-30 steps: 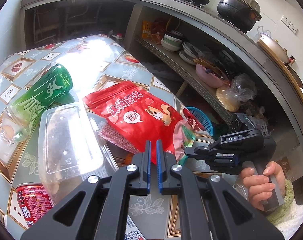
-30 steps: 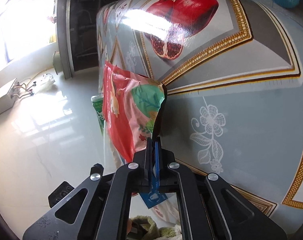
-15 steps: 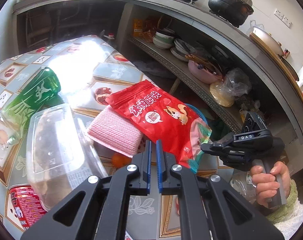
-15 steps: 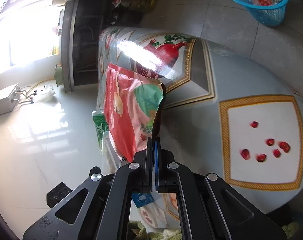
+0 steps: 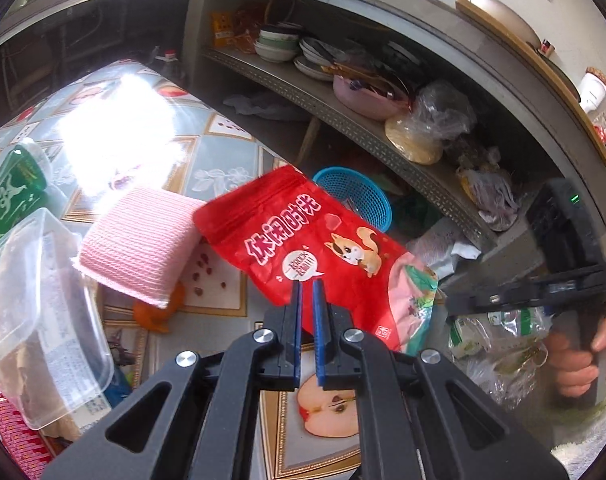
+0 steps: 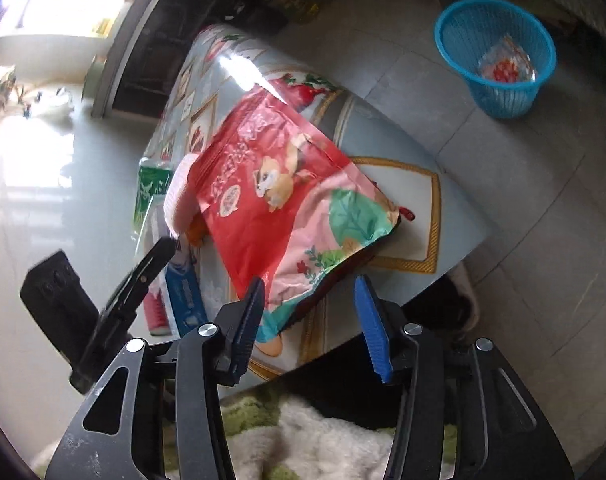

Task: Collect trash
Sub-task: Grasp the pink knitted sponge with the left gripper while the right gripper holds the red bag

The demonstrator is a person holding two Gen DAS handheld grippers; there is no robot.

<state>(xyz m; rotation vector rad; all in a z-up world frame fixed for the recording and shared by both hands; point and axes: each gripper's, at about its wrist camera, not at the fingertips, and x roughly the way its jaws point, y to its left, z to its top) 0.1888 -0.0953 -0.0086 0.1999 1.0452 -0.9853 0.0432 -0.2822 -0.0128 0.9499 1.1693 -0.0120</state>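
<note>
The table [image 6: 443,216] carries the red snack bag [image 6: 279,204], overhanging its 4 o'clock edge. The blue basket [image 6: 499,92] stands at 1 o'clock. The right gripper [image 6: 309,308] is opening, bag corner between unpressed fingers. The left gripper [image 5: 307,316] is pressed together, empty.

Snack bag [image 6: 279,204] atop table [image 6: 435,248], partly over cloth [image 5: 139,244]

Red fox-printed snack bag [image 5: 315,240], blue mesh basket [image 6: 497,54]

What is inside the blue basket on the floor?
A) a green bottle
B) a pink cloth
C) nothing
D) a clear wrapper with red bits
D: the right wrist view looks down into the blue basket, and a clear wrapper with red bits lies at its bottom.
</note>
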